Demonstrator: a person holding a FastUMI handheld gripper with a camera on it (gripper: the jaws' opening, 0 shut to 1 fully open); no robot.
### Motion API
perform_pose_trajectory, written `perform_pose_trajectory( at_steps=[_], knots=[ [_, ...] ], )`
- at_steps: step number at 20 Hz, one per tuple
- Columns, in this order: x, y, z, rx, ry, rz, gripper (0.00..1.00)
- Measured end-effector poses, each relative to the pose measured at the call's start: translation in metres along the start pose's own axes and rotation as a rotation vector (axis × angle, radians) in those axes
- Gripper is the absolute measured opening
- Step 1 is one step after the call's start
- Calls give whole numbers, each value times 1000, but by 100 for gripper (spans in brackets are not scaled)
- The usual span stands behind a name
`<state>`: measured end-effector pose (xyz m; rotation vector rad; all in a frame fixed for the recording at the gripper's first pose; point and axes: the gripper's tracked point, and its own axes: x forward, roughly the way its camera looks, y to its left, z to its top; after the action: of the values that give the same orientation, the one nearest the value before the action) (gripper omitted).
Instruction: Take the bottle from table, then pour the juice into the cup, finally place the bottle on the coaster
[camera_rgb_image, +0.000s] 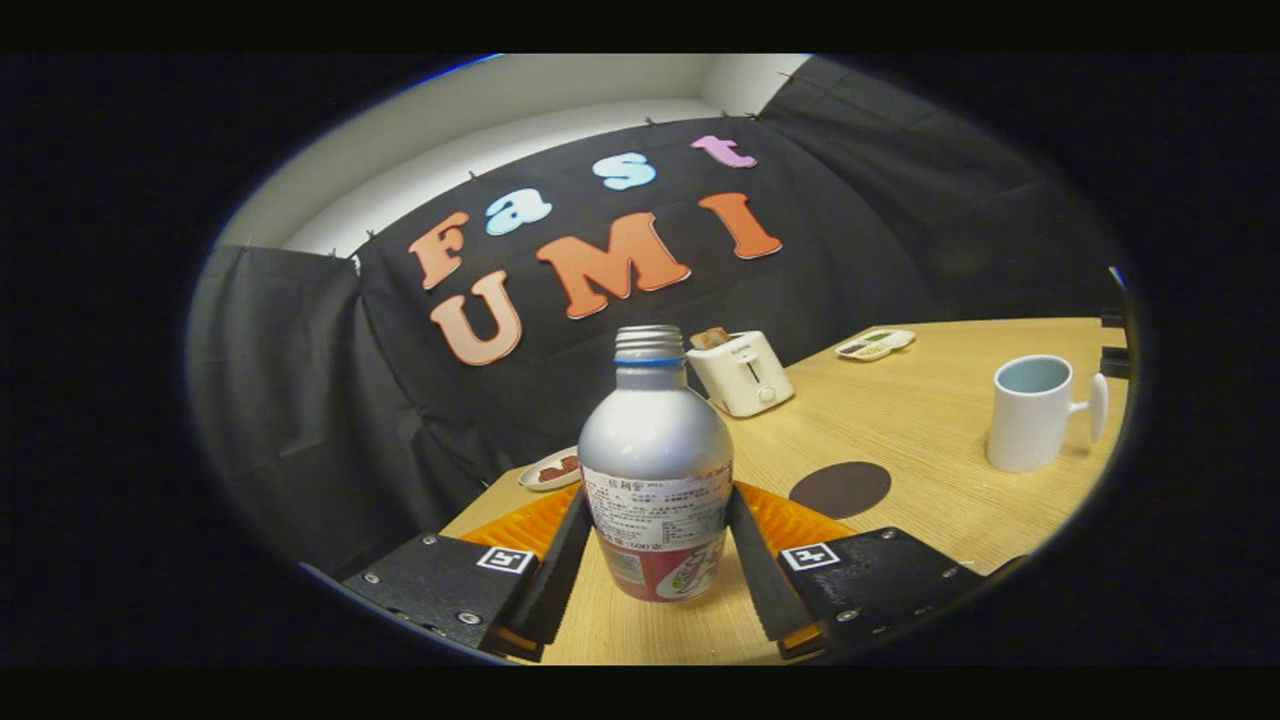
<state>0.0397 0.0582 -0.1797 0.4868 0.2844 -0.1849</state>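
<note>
Silver metal bottle (655, 470): stands upright on the worktop, cap off, threaded neck bare, paper label facing the camera, red band at its base.
Hand-held gripper (655, 545): fingers lie one on each side of the bottle's lower body, at about 9 and 3 o'clock of it; both appear to touch its sides, but whether they press cannot be told.
Worktop (930, 500): pale wood grain; carries every item listed here.
Coaster (840, 489): dark round disc lying flat, at about 3 o'clock of the bottle, just beyond the right finger; nothing on it.
Cup (1030, 412): white mug, pale blue inside, upright, handle turned away from the bottle; at about 2 o'clock of the bottle, beyond the coaster and well apart from both.
Toaster (741, 372): white, at about 1 o'clock behind the bottle, near the booth wall; a browned slice shows in its slot.
Small plate (553, 469): at about 10 o'clock of the bottle, at the worktop's far edge; holds something reddish brown, too small to identify.
Flat tray (876, 344): white, with small compartments, at the far side beyond the toaster; contents unclear.
</note>
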Motion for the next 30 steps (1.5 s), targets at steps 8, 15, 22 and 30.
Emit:
perform_pose_trajectory(
  at_steps=[8,15,22,30],
  knots=[
    [17,-36,19,297,-16,-62,75],
    [18,-66,37,616,-81,-87,75],
    [28,-90,53,892,-171,-141,74],
    [23,-103,74,1146,-256,-122,74]
  ],
)
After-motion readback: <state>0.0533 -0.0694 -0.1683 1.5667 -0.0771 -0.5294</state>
